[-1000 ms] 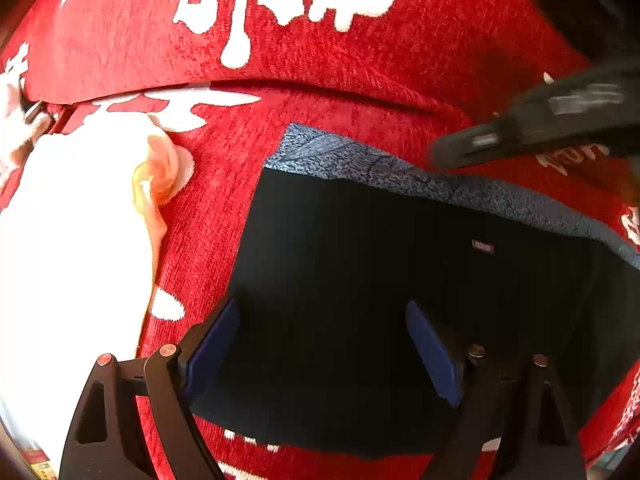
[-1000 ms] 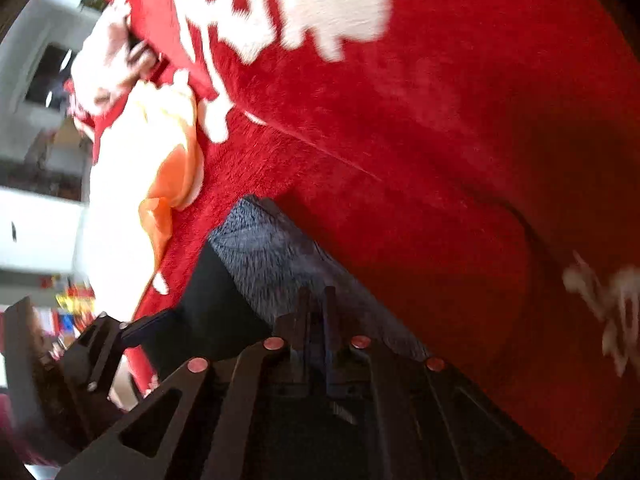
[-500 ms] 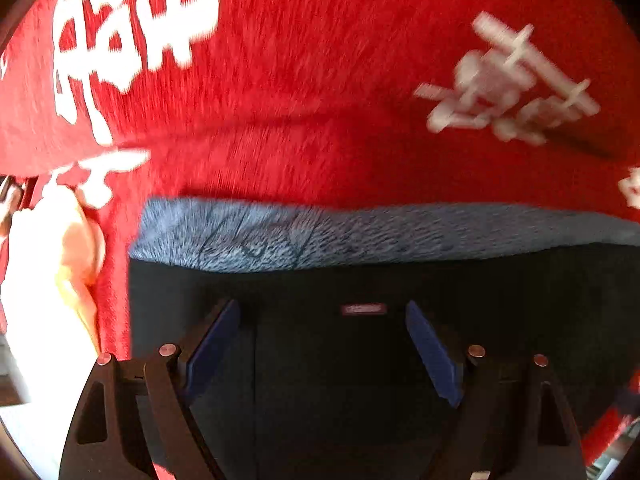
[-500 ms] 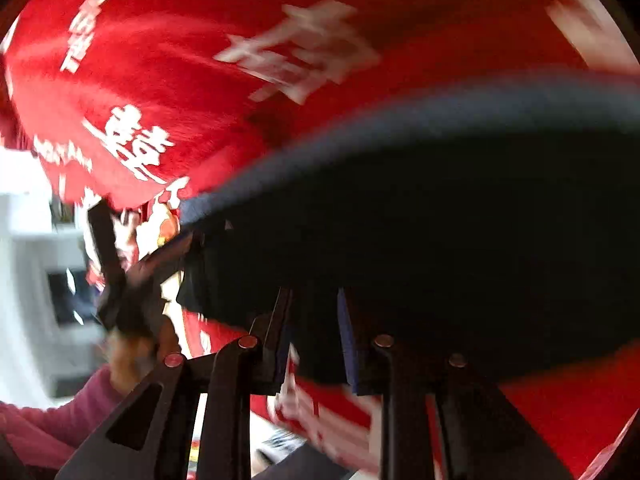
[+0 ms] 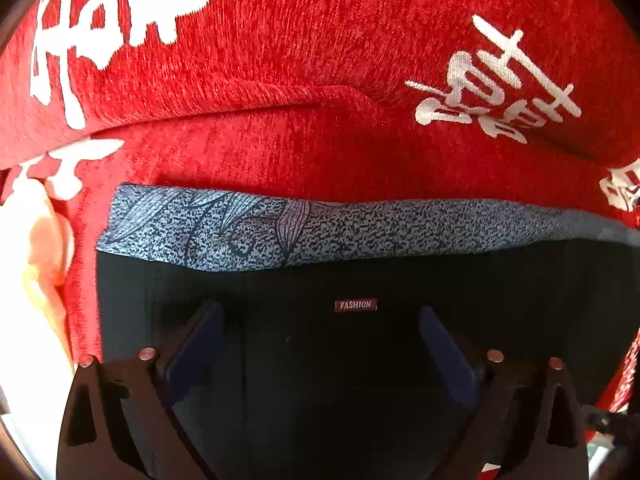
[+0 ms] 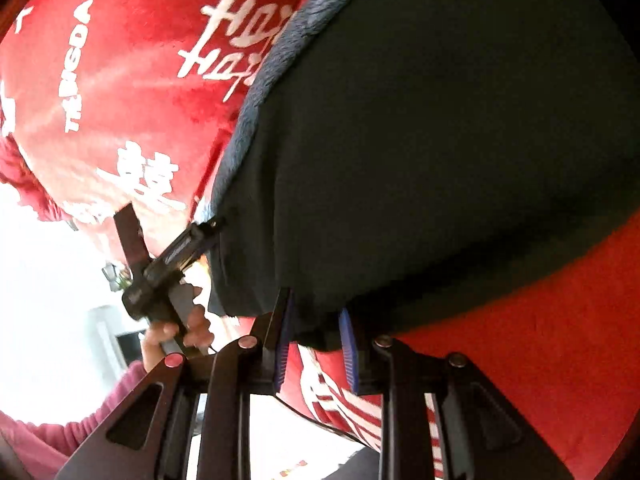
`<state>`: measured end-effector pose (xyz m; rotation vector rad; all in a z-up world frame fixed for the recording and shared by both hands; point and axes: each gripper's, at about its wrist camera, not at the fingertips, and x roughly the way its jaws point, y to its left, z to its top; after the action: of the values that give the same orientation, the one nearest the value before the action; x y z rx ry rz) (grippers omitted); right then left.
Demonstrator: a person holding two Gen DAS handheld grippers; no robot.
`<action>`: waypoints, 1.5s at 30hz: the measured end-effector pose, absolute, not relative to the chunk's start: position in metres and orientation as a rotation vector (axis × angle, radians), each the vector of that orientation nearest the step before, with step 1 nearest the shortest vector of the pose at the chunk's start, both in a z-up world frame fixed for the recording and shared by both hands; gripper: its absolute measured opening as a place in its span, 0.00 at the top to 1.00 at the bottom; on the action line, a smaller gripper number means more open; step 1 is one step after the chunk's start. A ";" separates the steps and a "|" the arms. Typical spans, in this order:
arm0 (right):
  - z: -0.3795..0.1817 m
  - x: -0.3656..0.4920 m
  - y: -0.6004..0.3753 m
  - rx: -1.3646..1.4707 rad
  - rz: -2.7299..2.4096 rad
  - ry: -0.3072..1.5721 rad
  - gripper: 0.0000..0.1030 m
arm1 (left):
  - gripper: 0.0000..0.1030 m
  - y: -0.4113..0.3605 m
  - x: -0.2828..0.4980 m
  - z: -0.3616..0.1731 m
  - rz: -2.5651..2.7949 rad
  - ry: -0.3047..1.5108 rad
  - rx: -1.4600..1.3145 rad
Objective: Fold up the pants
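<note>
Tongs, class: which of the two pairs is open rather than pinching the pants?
The left tongs: their fingers stand wide apart over the black pants, while the right tongs are closed on the pants' edge.

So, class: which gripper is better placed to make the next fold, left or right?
Probably right. The right gripper grips the pants edge; the left gripper sits open above them, holding nothing.
</note>
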<state>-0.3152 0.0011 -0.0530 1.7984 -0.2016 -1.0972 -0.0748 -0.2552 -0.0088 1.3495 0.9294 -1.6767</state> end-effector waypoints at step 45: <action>-0.019 -0.459 0.111 1.756 -1.686 -0.284 0.92 | 0.01 -0.118 -0.157 -0.001 -1.813 0.760 1.564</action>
<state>-0.4592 0.1110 -0.0191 1.7557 -0.2837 -1.6863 -0.1573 -0.1180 -0.0005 1.5644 0.7596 -1.8132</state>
